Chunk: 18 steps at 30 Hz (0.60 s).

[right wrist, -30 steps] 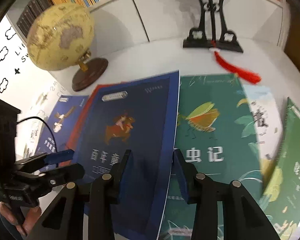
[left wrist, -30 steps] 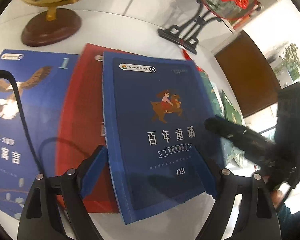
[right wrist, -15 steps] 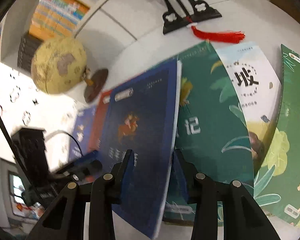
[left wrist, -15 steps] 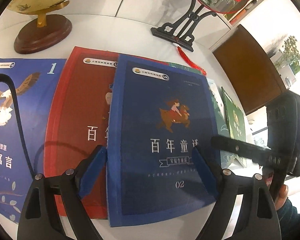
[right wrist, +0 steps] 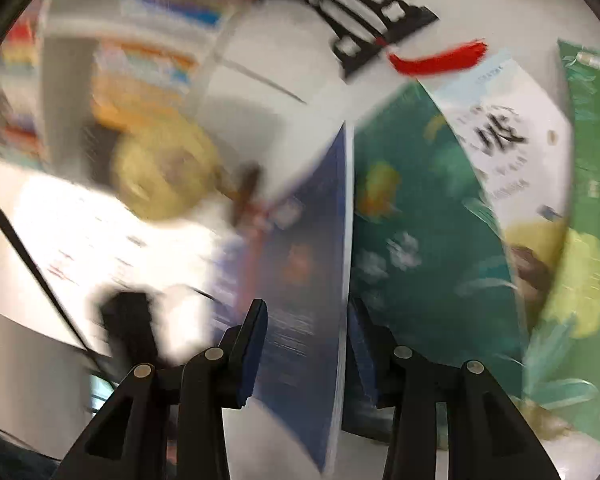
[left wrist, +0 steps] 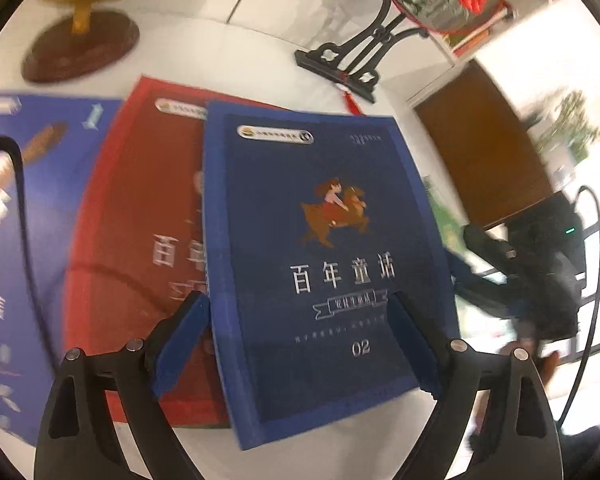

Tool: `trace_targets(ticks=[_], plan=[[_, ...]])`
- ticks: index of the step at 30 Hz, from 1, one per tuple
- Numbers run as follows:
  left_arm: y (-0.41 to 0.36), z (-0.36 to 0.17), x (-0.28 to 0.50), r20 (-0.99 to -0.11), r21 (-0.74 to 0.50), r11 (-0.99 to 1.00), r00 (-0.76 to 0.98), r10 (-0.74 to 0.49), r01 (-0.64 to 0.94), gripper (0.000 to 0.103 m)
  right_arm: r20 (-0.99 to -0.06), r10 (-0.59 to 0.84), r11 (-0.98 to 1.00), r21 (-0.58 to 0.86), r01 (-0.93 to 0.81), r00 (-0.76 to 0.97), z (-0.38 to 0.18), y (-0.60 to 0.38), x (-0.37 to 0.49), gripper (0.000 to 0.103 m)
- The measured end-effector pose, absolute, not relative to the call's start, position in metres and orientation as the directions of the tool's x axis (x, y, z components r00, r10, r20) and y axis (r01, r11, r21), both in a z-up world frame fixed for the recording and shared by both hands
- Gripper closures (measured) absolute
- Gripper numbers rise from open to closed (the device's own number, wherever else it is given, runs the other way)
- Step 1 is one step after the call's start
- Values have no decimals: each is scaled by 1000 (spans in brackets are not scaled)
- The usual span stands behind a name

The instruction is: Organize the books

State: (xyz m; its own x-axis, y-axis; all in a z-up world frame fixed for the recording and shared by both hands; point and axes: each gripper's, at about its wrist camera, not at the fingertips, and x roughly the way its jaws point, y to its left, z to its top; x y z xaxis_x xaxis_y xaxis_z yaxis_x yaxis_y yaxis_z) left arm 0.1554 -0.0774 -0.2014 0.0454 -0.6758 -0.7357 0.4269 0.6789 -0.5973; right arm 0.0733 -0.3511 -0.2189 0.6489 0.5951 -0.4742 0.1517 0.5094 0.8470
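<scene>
A dark blue book (left wrist: pixel 324 256) marked 02 lies on a red book (left wrist: pixel 140 216), raised at its right side. My left gripper (left wrist: pixel 296 344) is open, its fingers either side of the book's lower part, just above it. My right gripper (right wrist: pixel 306 352) is shut on the dark blue book's (right wrist: pixel 300 280) right edge and tilts it steeply; it shows at the right of the left wrist view (left wrist: pixel 500 272). A lighter blue book (left wrist: pixel 28 208) lies at the left. A dark green book (right wrist: pixel 420 240), a white-topped book (right wrist: pixel 512 140) and a light green book (right wrist: pixel 592 200) lie at the right.
A globe on a brown wooden base (left wrist: pixel 80 44) stands at the back left of the white table (left wrist: pixel 220 52). A black ornamental stand (left wrist: pixel 348 60) with a red tassel (right wrist: pixel 440 60) stands behind the books. A blurred bookshelf (right wrist: pixel 140 60) is beyond. A brown door (left wrist: pixel 484 152) is at the right.
My right gripper has rolled and lifted the dark blue book's right edge, so the book stands steeper. My left gripper stays open over the book.
</scene>
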Motion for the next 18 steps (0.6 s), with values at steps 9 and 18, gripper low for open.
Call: trace_targets(ticks=[9, 18], plan=[[-84, -201, 150, -711, -632, 655, 26, -703, 415, 15, -607, 574, 641, 751, 159, 549, -221, -308, 87, 64], [-88, -200, 149, -707, -638, 656, 30, -707, 403, 15, -852, 110, 985, 161, 57, 512, -192, -256, 93, 76]])
